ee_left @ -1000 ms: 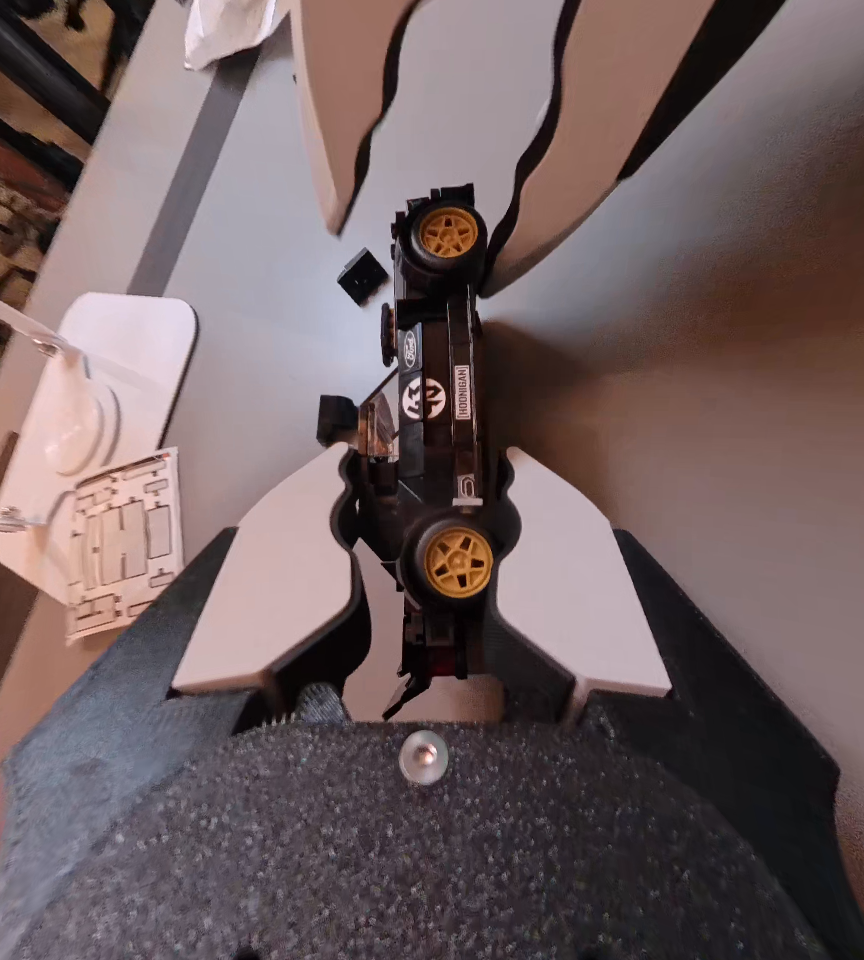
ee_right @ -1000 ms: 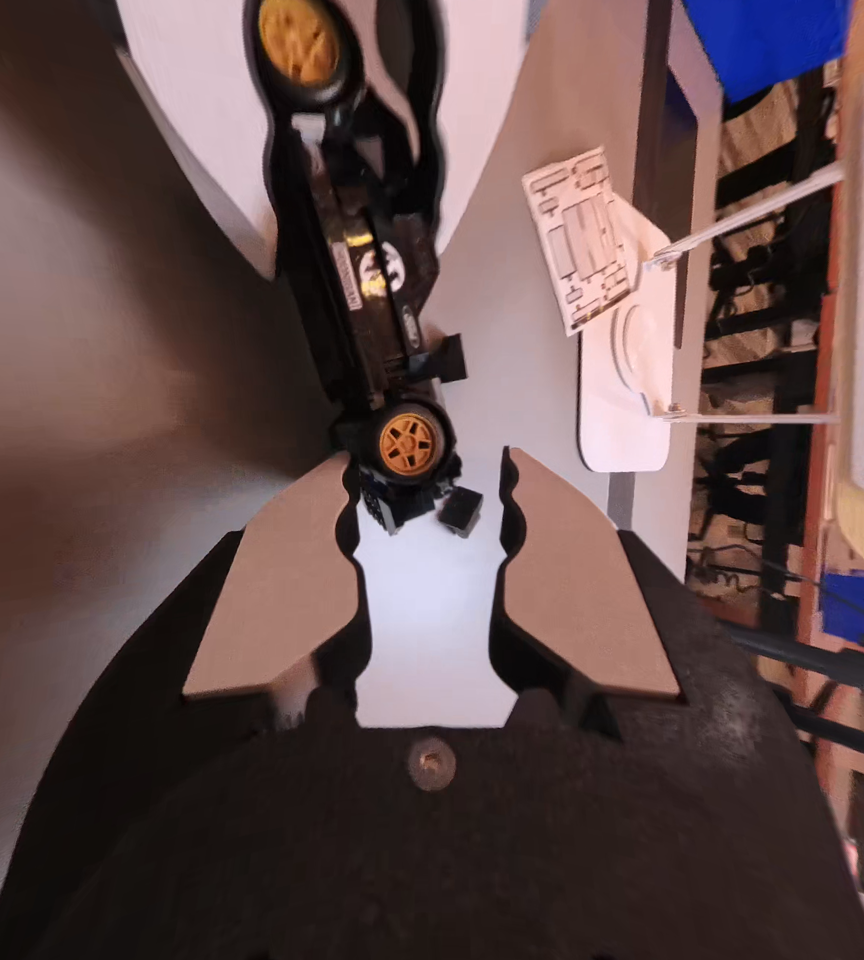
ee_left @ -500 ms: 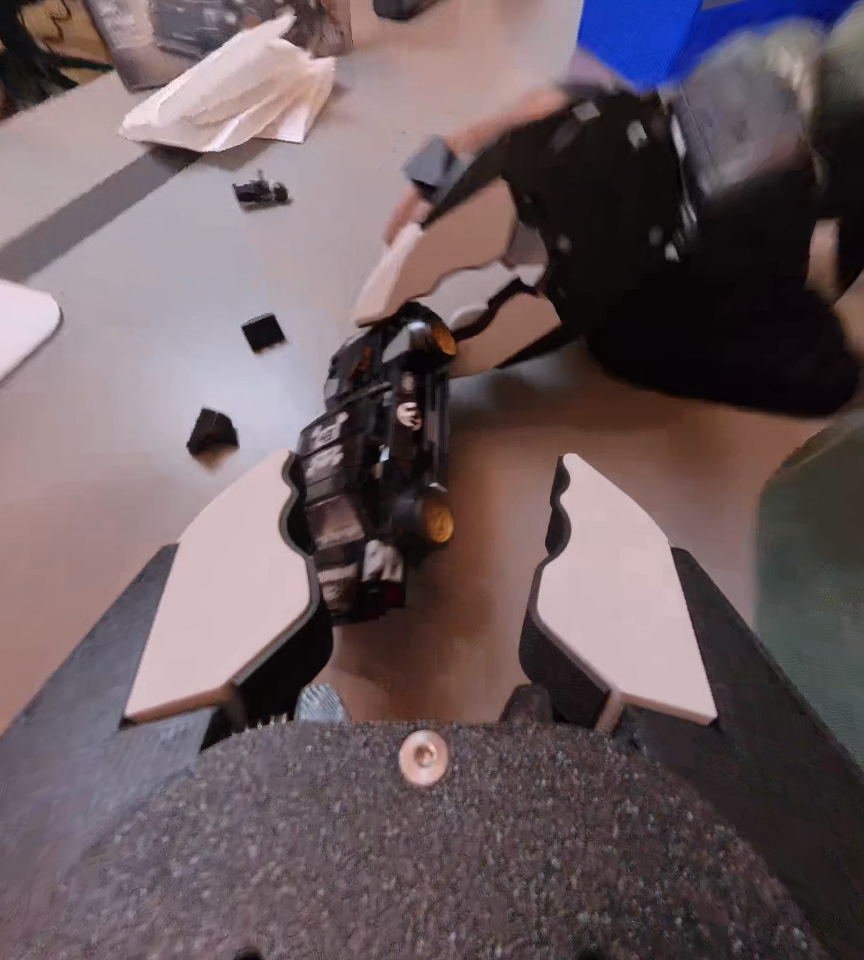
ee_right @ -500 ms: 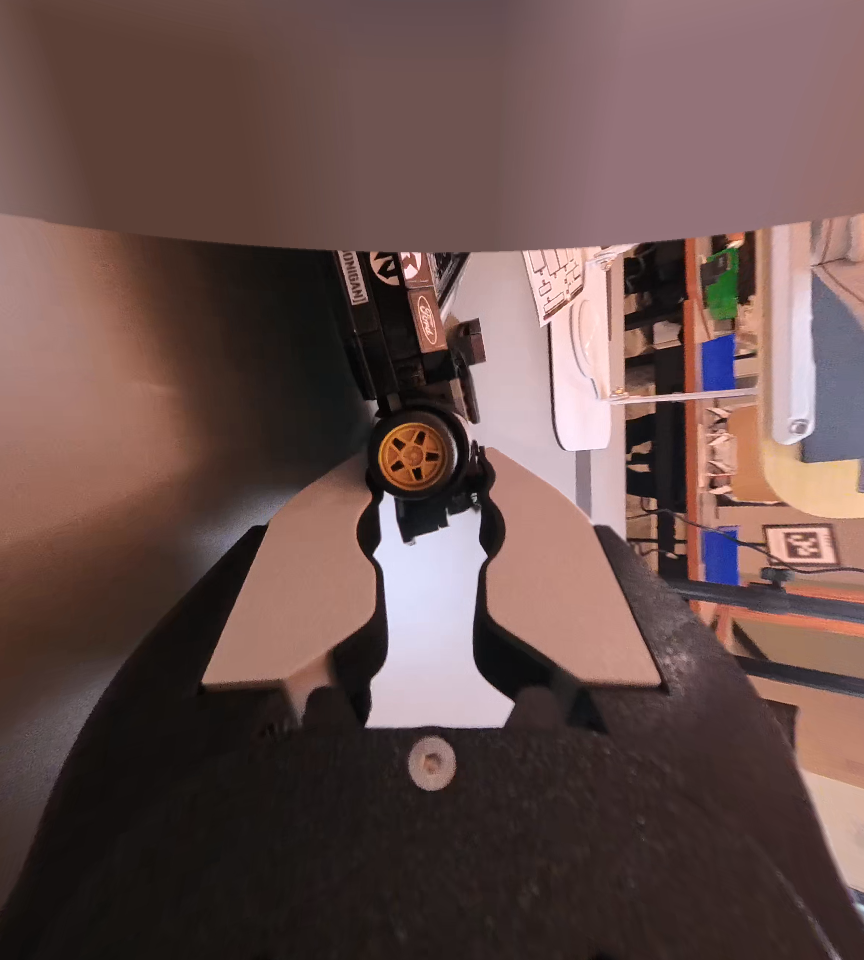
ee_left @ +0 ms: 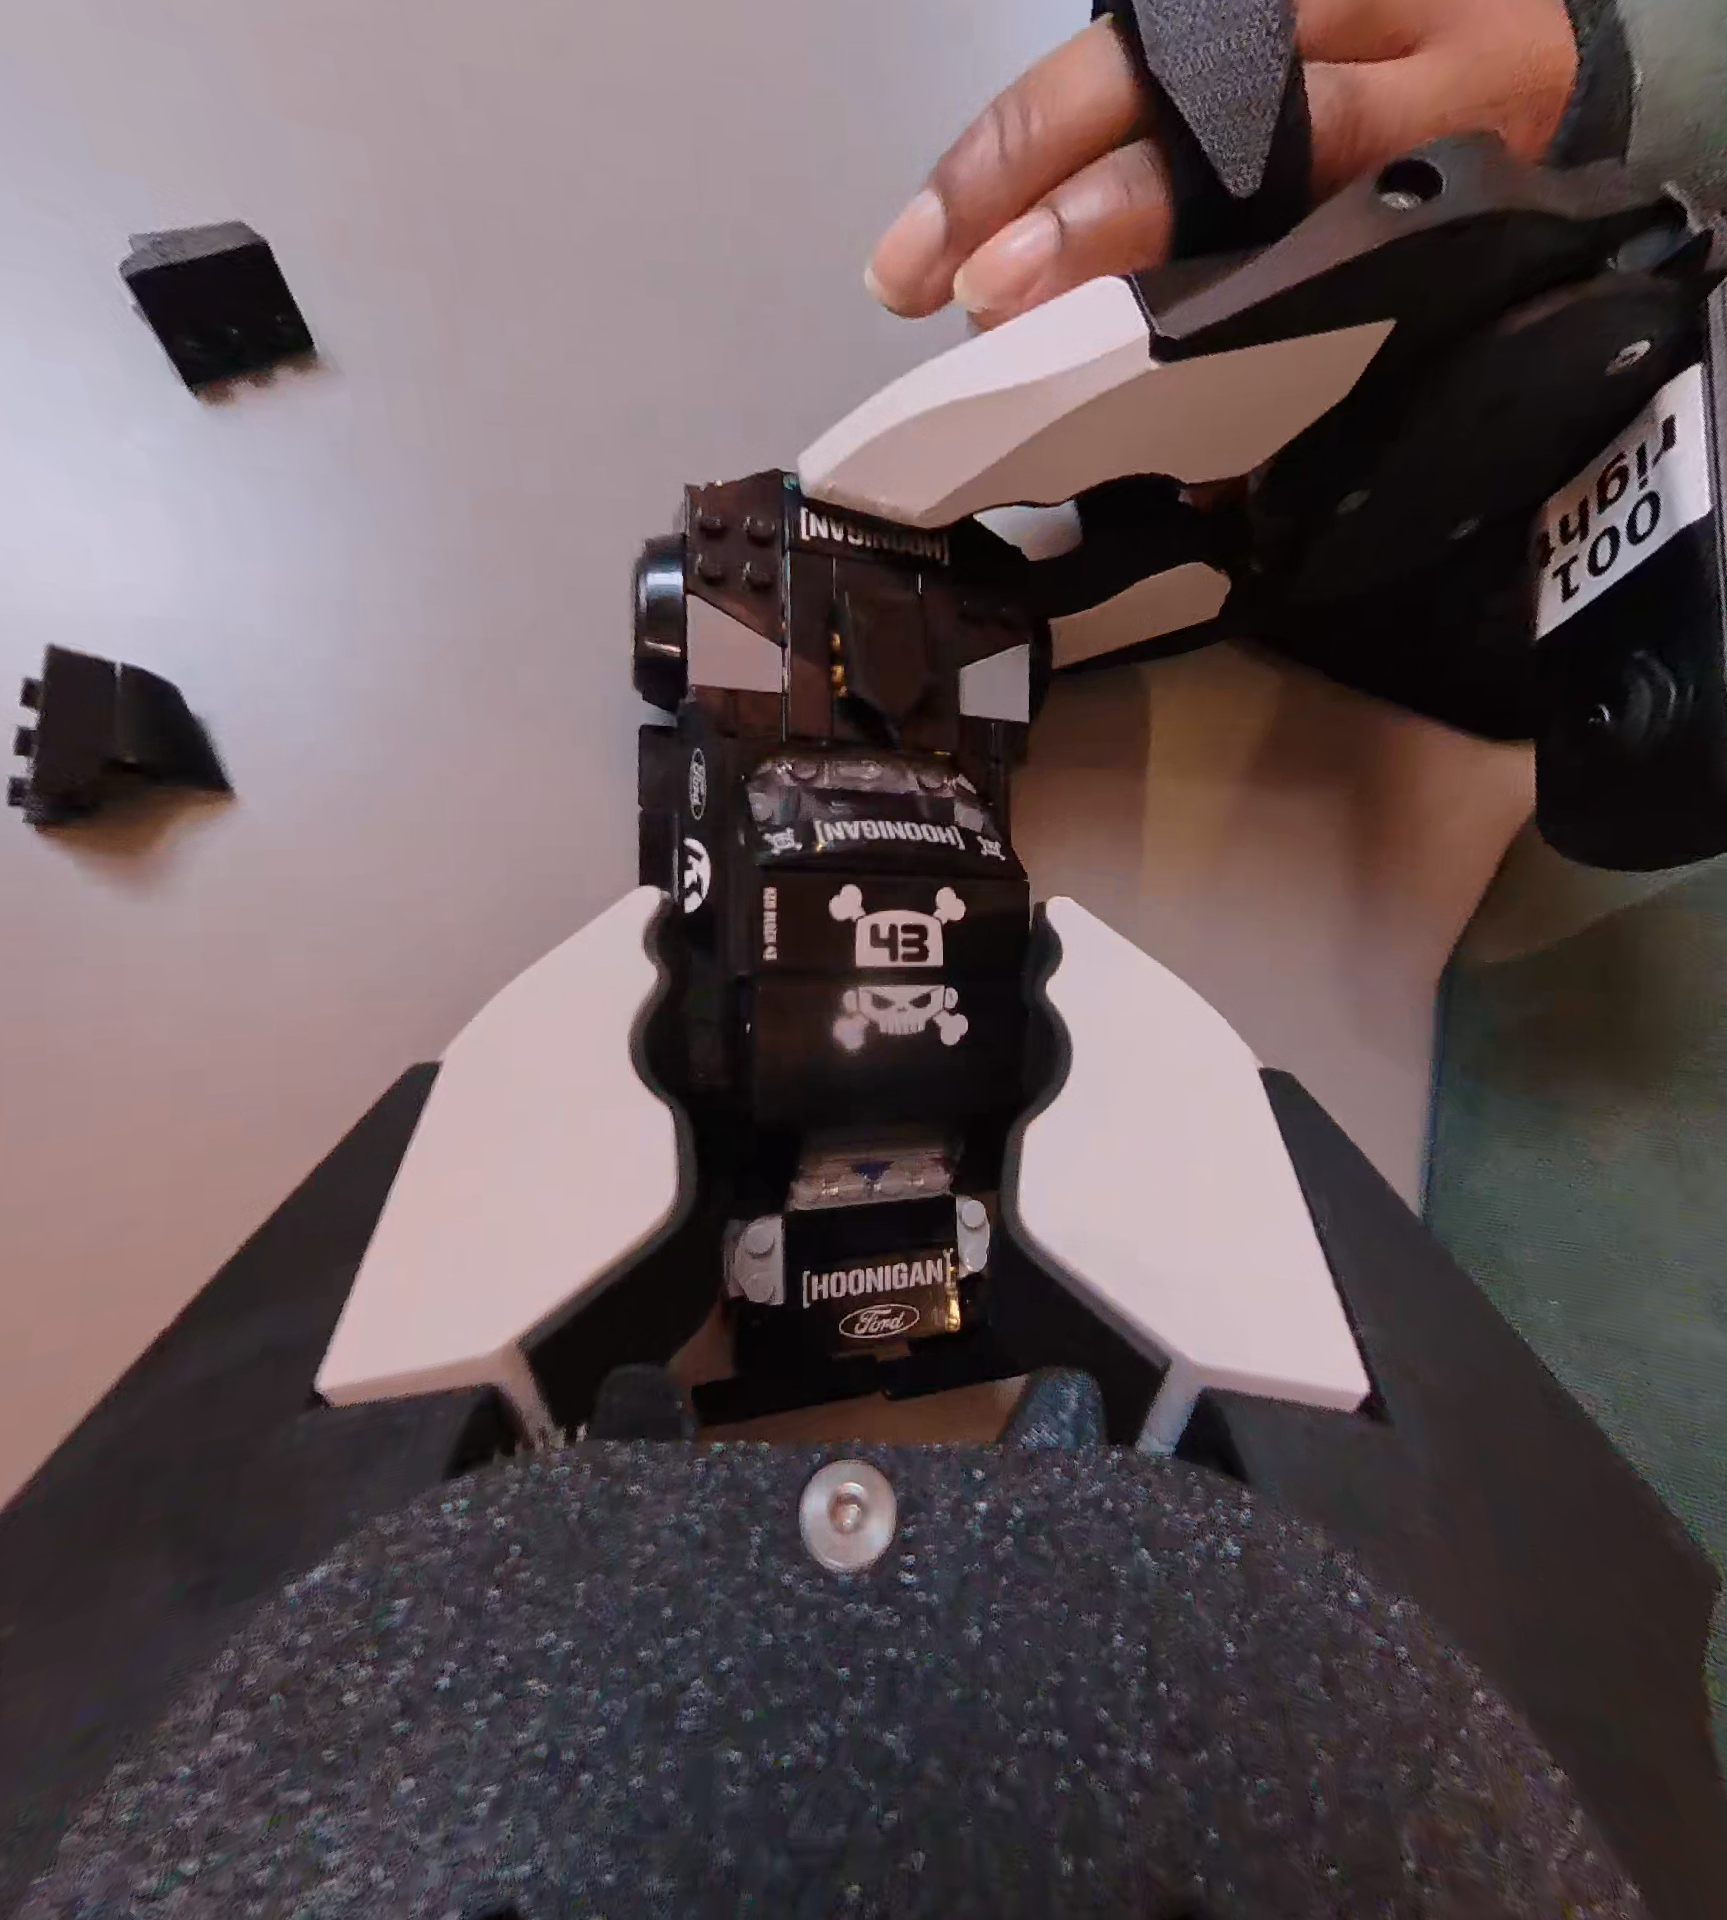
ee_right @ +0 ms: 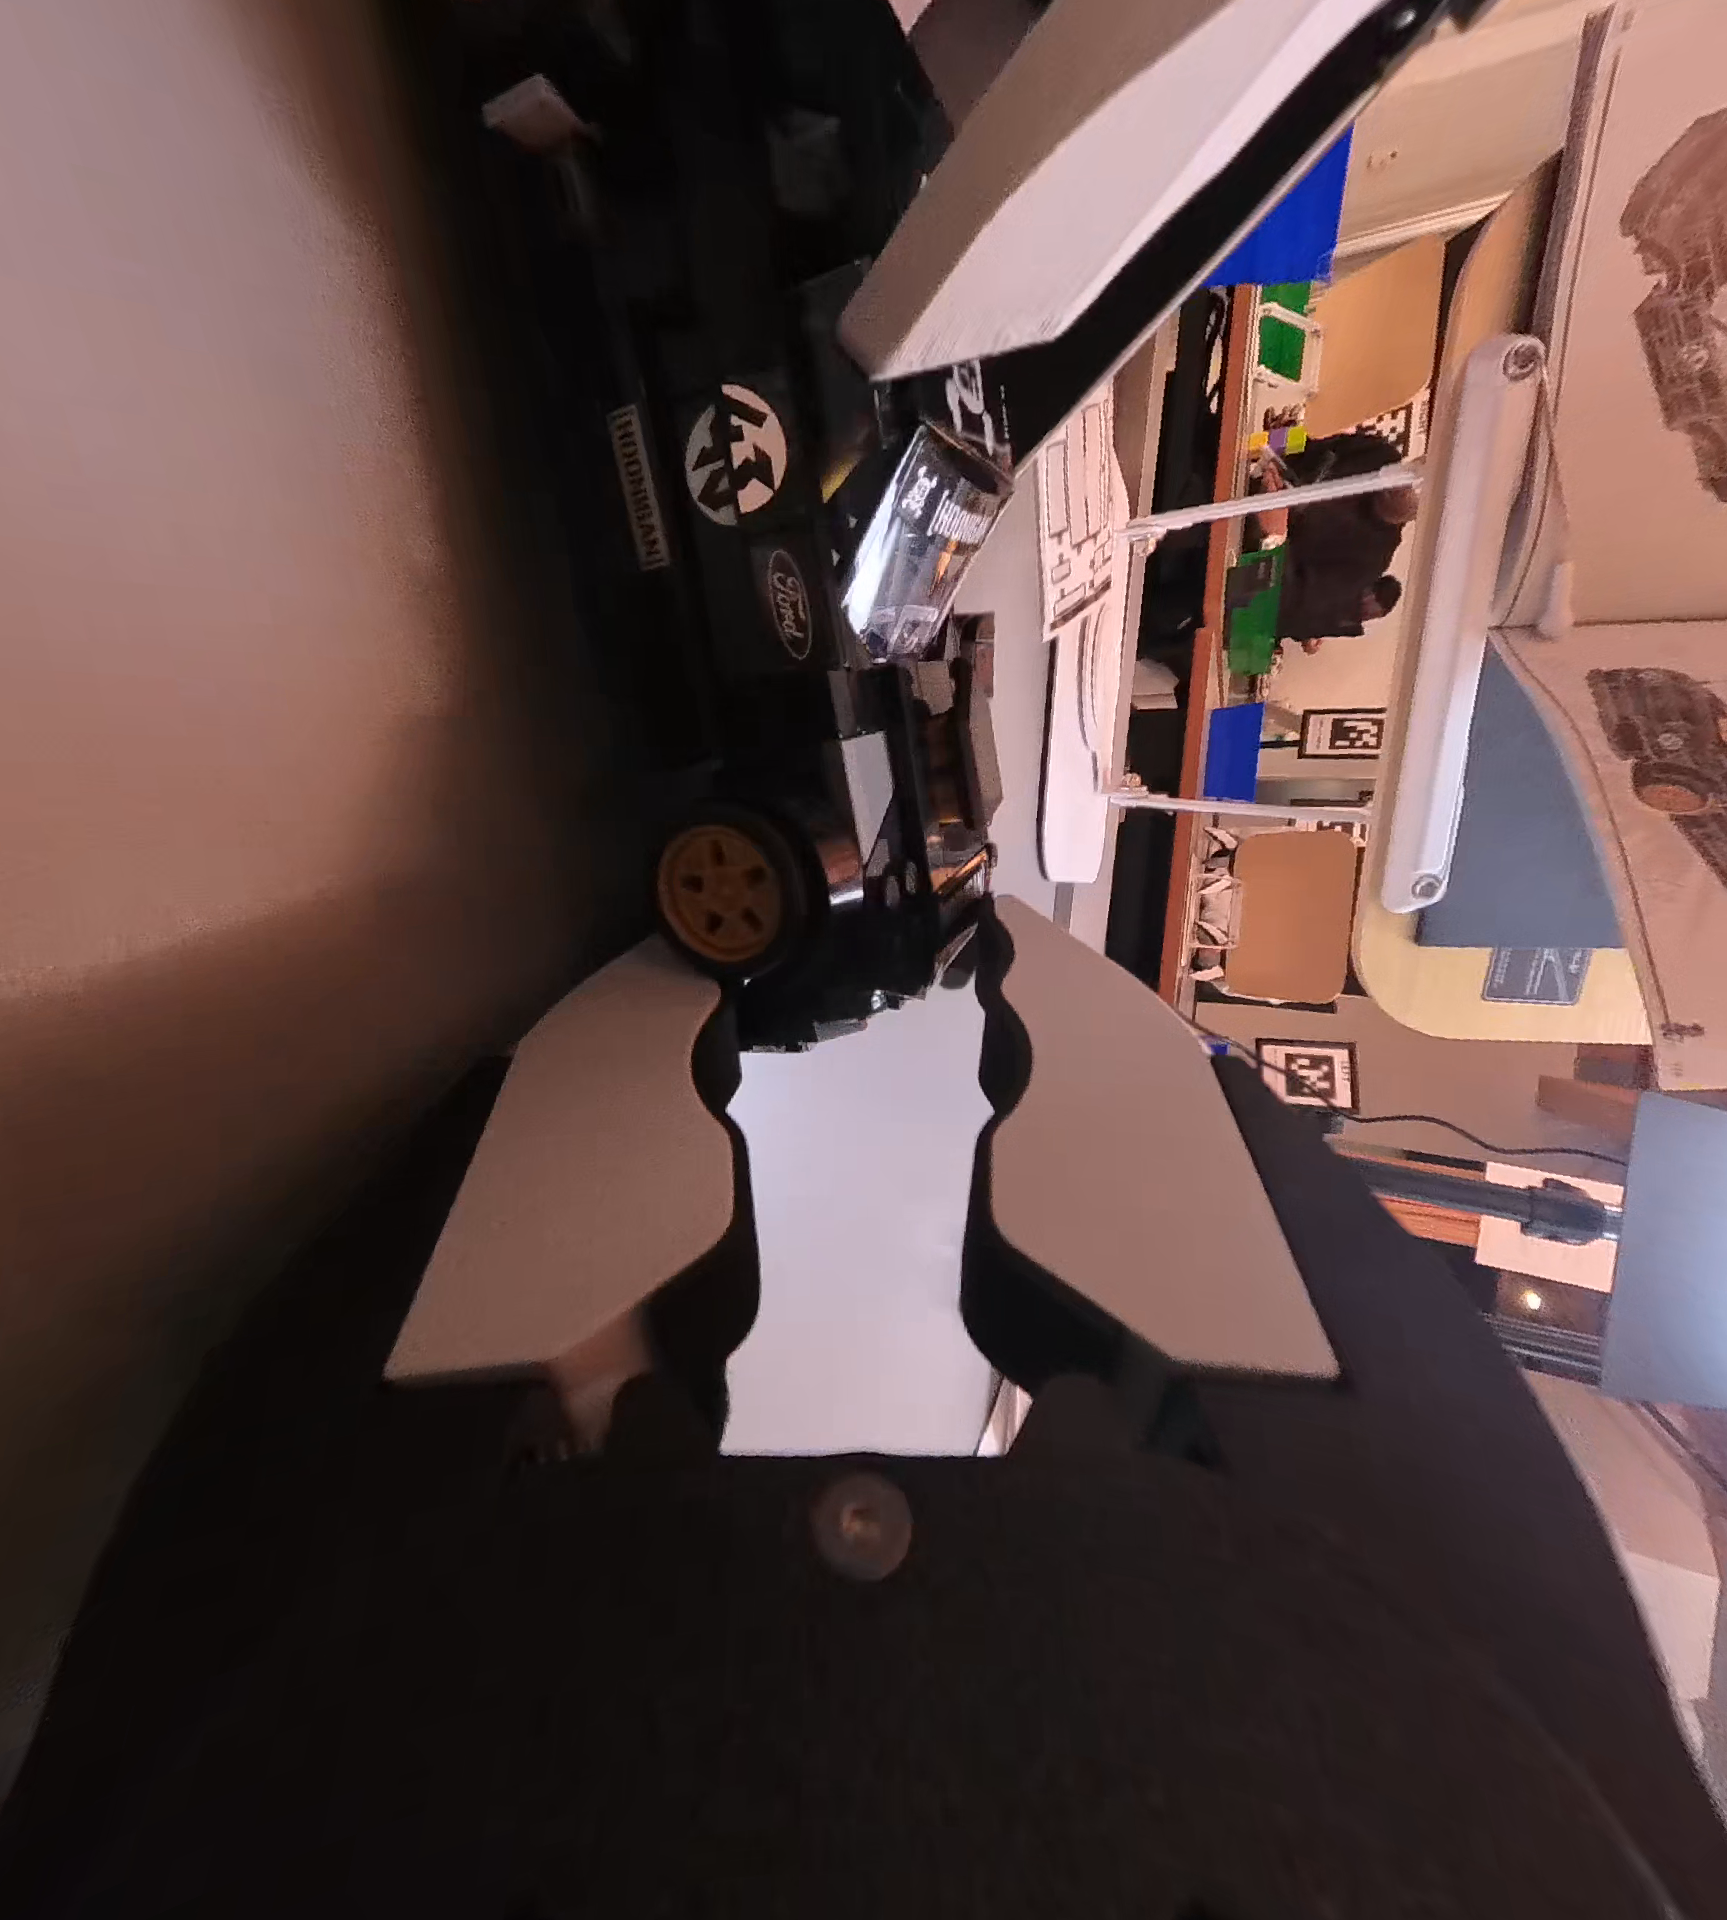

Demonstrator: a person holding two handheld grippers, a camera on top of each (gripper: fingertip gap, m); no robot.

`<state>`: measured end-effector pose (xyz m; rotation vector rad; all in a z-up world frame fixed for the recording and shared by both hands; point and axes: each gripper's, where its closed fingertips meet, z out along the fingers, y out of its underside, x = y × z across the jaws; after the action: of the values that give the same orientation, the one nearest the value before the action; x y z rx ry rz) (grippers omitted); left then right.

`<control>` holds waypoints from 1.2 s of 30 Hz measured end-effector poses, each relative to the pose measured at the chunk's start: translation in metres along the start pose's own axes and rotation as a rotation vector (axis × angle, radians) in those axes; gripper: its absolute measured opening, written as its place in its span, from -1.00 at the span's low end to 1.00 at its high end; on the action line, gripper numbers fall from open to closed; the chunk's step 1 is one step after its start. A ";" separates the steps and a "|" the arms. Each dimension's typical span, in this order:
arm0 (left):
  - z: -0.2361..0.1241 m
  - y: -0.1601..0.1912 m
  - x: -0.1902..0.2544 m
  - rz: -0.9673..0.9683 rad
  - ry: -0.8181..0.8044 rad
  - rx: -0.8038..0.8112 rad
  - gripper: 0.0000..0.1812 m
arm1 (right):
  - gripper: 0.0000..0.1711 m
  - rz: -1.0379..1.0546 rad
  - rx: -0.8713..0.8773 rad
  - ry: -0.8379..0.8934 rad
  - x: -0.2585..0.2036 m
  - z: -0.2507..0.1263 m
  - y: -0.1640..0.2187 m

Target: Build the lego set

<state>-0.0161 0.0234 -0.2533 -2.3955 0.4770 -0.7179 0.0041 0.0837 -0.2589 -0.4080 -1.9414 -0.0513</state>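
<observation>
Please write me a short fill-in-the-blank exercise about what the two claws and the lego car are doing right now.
1. The left claw is shut on the black ____.
2. The right claw grips the car's ____ end.
3. ____ loose black pieces lie on the table.
4. The wheel has a ____ hub.

Missing words: car; front; Two; gold

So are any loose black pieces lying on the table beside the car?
Yes, two loose black pieces lie on the table, apart from the black lego car.
</observation>
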 end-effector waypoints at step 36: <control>-0.018 0.016 -0.008 0.031 0.051 0.046 -0.44 | -0.50 0.720 -0.048 -0.426 -0.009 0.001 0.010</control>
<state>-0.0362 0.0075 -0.2536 -2.3266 0.5120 -0.7692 0.0096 0.0911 -0.2685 -1.2030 -2.0909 0.4903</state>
